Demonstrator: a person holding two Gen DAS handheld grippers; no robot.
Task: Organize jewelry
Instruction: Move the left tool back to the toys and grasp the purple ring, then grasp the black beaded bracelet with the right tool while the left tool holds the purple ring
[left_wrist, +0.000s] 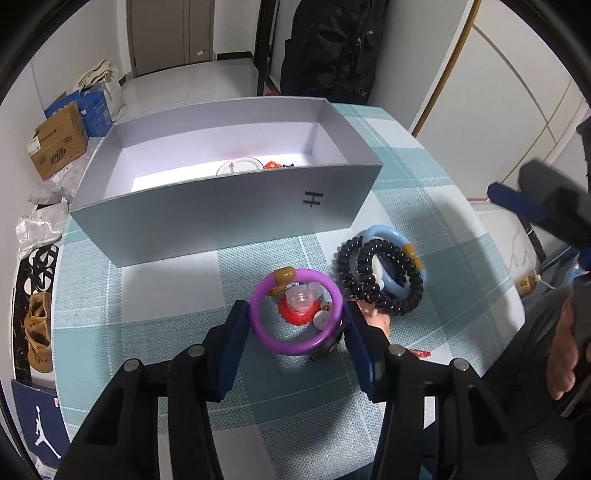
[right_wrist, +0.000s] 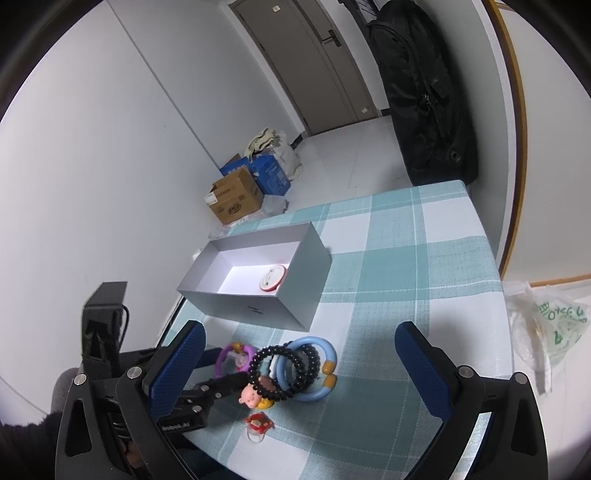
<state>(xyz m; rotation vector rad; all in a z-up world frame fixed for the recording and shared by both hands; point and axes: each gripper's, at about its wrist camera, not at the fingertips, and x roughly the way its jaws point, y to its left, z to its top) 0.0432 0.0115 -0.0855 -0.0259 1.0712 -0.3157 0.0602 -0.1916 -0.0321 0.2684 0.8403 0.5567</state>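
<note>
A purple bangle (left_wrist: 295, 314) lies on the checked tablecloth over small pink and red trinkets (left_wrist: 301, 304). My left gripper (left_wrist: 295, 325) is open, its blue pads on either side of the bangle and close to it. To the right lie a light blue bangle (left_wrist: 415, 258) and a black bead bracelet (left_wrist: 376, 273), overlapping. An open grey box (left_wrist: 236, 218) stands behind, with a white round badge (left_wrist: 240, 166) inside. In the right wrist view my right gripper (right_wrist: 299, 354) is open and held above the pile: blue bangle (right_wrist: 325, 350), bead bracelet (right_wrist: 288, 373), purple bangle (right_wrist: 225, 356), grey box (right_wrist: 280, 306).
A small doll-head charm (right_wrist: 251, 397) and a red trinket (right_wrist: 258, 422) lie near the table's front edge. Cardboard boxes (right_wrist: 236, 201) stand on the floor beyond the table. A plastic bag (right_wrist: 546, 325) sits off the table's right edge.
</note>
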